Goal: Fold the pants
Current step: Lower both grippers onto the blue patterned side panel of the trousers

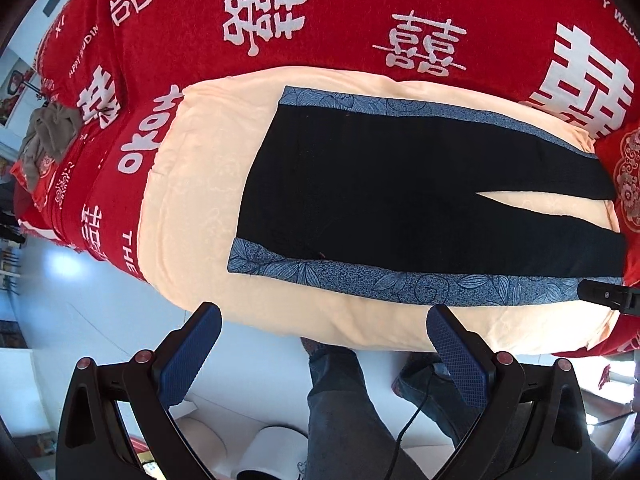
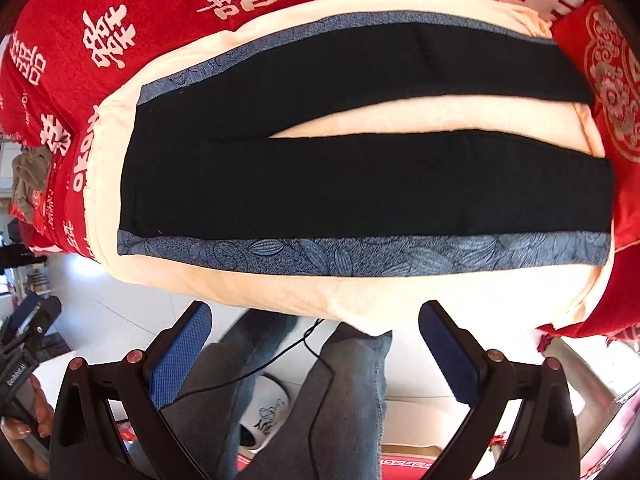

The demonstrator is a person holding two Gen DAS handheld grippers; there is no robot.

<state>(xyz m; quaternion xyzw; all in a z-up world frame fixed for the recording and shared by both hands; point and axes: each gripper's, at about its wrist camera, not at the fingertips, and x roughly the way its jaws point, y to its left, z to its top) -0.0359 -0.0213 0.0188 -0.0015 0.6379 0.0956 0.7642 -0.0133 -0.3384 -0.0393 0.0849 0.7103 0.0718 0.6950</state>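
Black pants (image 1: 380, 184) with blue patterned side stripes lie flat on a cream blanket (image 1: 200, 184), waistband to the left, the two legs spread apart to the right. They also show in the right wrist view (image 2: 340, 192). My left gripper (image 1: 324, 320) is open and empty, held off the near edge of the blanket below the waist end. My right gripper (image 2: 316, 316) is open and empty, held off the near edge below the near leg. The tip of the right gripper (image 1: 608, 294) shows at the right of the left wrist view, by the near leg's hem.
The cream blanket (image 2: 280, 292) lies on a bed with a red cover (image 1: 320, 8) printed with white characters. A red cushion (image 2: 616, 92) sits at the leg ends. The person's legs (image 1: 344, 412), a cable and slippers (image 2: 264, 420) are on the white floor below.
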